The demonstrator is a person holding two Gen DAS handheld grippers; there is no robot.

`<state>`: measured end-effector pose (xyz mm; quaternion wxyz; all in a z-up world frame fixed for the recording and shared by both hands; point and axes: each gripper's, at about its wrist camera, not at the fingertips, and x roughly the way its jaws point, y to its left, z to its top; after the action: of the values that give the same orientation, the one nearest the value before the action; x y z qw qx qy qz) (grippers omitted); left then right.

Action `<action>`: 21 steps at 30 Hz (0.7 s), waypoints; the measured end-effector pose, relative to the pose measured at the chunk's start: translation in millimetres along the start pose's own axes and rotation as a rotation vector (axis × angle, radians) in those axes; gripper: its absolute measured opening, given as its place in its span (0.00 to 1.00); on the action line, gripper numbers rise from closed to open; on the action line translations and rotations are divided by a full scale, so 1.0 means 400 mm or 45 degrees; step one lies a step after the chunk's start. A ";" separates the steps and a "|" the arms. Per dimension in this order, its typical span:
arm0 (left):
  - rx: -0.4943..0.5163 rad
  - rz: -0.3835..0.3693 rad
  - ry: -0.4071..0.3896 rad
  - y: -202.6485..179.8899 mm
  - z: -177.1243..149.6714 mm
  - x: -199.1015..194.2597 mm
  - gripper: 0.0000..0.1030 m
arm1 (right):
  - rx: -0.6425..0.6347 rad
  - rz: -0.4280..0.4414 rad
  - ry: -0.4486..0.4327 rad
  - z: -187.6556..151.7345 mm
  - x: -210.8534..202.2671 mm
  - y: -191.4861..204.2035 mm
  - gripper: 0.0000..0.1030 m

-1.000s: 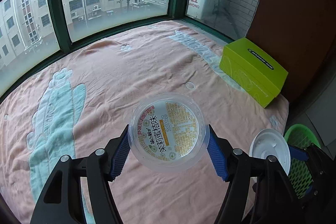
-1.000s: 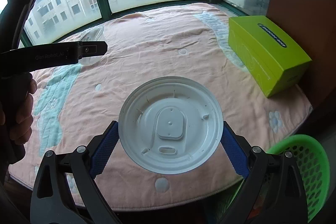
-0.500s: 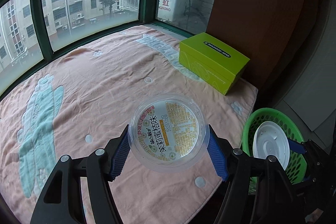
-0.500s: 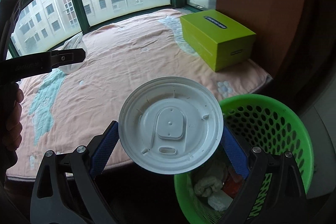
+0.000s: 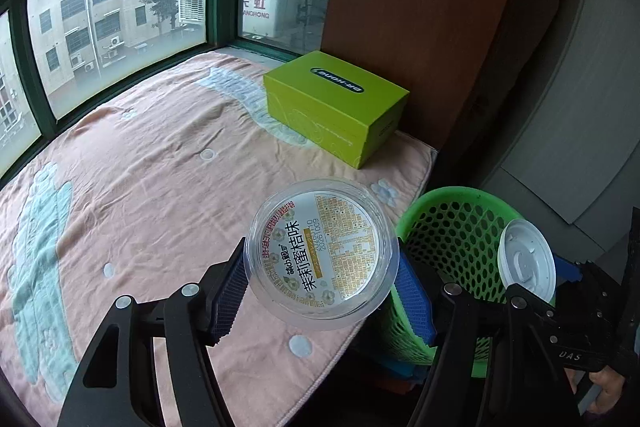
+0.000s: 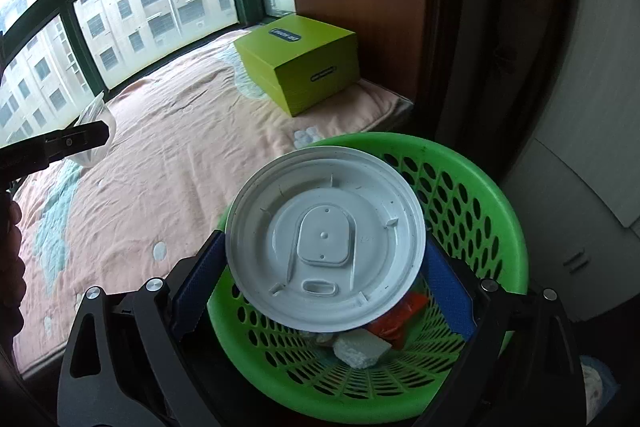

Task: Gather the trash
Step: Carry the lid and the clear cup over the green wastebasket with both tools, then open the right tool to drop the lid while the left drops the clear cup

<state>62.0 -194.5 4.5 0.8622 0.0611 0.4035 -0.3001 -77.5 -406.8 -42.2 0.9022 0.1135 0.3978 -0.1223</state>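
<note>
Peach-pink blanket with pale teal and white patches is covering the wide window-seat platform, running from the green-framed windows at the far side to the near edge. Brown wood panel is standing at the far right, behind the platform's corner.

Lime-green cardboard box is sitting on the blanket at the far right, close against the panel, lid shut, dark oval label on top.

Green perforated plastic basket is standing on the floor just off the blanket's right near corner. Inside it, white crumpled pieces and something orange-red are lying at the bottom.

Left gripper is clamping a clear plastic cup by its sides between the blue pads, printed sealing film facing the camera. Cup is hanging above the blanket's near right edge, just left of the basket, not over it.

Right gripper is gripping a white plastic lid edge to edge, underside toward the camera. Lid is hovering directly above the basket's mouth, apart from the trash below.

Part of a hand is showing at the left edge of the right wrist view, holding the left tool.
</note>
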 end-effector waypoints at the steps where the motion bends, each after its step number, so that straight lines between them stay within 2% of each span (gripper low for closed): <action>1: 0.010 -0.007 0.002 -0.013 0.000 0.004 0.64 | 0.013 -0.008 -0.003 -0.002 -0.003 -0.012 0.90; 11: 0.082 -0.070 0.030 -0.120 0.005 0.034 0.64 | 0.098 -0.034 -0.023 -0.020 -0.033 -0.090 0.91; 21: 0.110 -0.119 0.071 -0.179 0.001 0.060 0.64 | 0.154 -0.017 -0.029 -0.034 -0.052 -0.135 0.91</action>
<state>33.7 -264.2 -3.1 0.8323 0.0878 0.4163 -0.3553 -117.3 -450.8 -41.4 0.8973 0.1637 0.3800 -0.1535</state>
